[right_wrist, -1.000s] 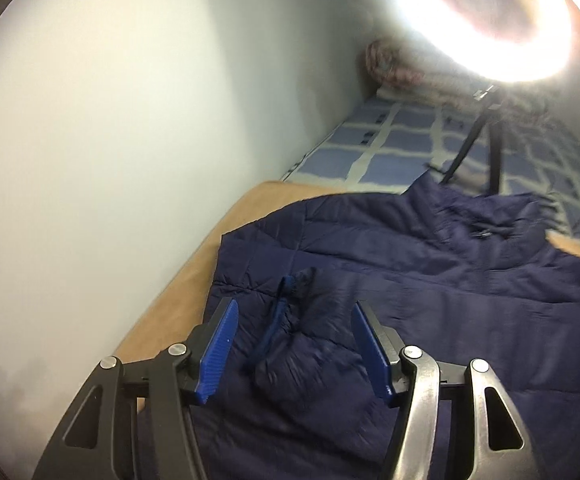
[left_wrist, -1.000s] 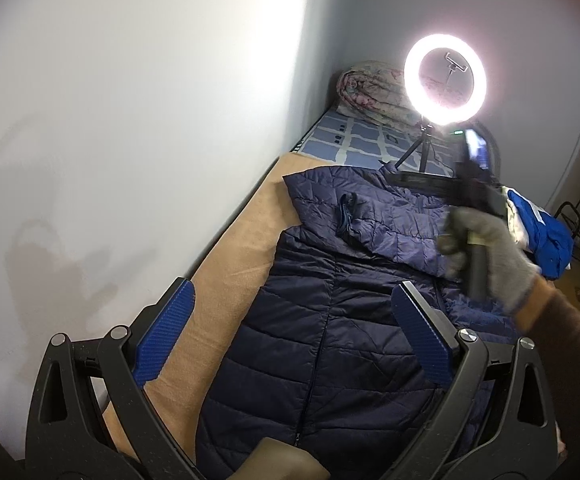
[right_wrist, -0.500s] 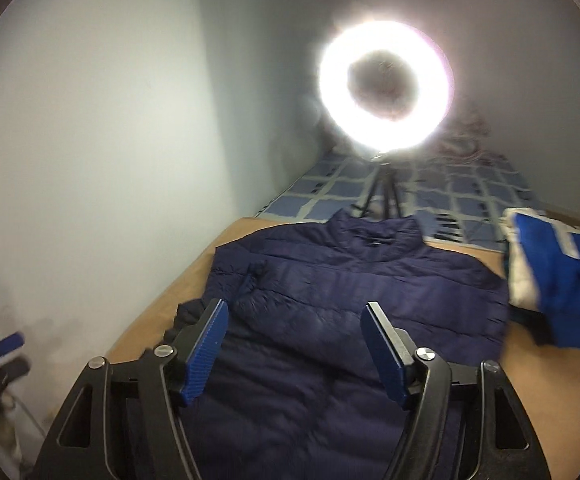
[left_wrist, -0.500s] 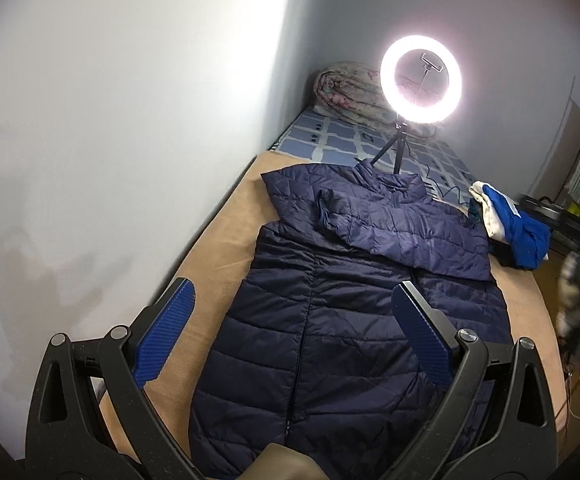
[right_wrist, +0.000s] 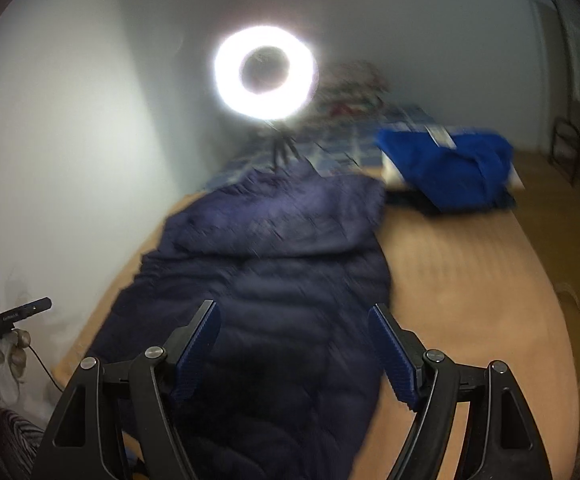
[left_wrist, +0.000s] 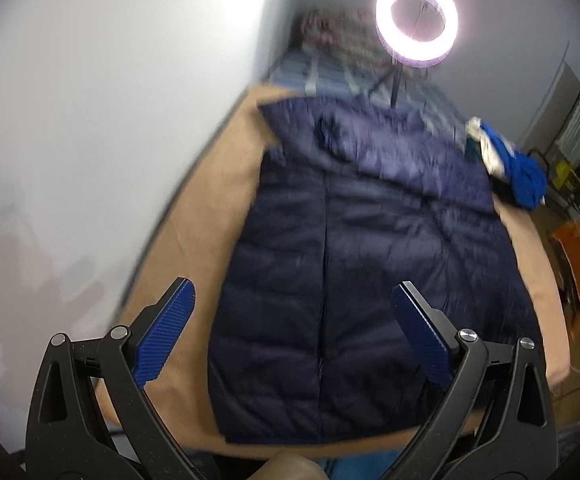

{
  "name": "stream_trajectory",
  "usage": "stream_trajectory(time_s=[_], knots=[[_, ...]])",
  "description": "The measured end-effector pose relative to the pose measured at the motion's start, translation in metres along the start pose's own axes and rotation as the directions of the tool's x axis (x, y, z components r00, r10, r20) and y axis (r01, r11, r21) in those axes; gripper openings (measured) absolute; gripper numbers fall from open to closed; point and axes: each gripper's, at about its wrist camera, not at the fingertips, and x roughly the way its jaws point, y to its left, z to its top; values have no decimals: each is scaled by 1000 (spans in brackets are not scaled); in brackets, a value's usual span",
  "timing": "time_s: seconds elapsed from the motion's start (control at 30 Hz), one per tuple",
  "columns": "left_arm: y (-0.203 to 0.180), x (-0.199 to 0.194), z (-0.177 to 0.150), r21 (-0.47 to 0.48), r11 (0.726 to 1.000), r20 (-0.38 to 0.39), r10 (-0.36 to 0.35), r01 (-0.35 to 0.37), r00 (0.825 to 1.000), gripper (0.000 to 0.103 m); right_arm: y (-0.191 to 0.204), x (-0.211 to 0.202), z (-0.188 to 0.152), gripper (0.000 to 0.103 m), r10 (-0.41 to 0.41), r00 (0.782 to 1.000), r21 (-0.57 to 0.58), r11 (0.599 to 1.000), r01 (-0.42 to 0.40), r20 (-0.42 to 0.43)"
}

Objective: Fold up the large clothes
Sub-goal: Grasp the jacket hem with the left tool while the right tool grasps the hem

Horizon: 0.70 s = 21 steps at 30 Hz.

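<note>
Both grippers, left gripper [left_wrist: 291, 336] and right gripper [right_wrist: 293, 354], hung wide and empty over the hem end of the navy puffer jacket [left_wrist: 361, 264], which lay flat on the tan mat [right_wrist: 461, 280], probably lining up the next fold.

No lettering can be read; the small black device [right_wrist: 14, 314] bears only a blurred mark.

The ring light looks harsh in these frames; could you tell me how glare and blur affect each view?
Left wrist view: the ring light is bright but keeps its outline; the jacket is smeared by motion blur, while the left gripper stays sharp. Right wrist view: the light blooms with a halo; the jacket and blue clothes are blurred.
</note>
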Motion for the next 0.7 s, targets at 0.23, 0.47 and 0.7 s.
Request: stream_trajectory(time_s=[0.23,0.47,0.7], knots=[[37,38,-40,-55,998,-172,-19,10,985,100,-56,18,-62,78,67,985,144,989,-44,-156],[80,75,-63,-292,955,-304,-143,51,942,87,-73,44,-105,77,218,941,283,948,-142,-258],[76,91,-78,-304,951,-360,-174,61,917,85,-86,59,-127,76,302,909,375,908,-184,-286]])
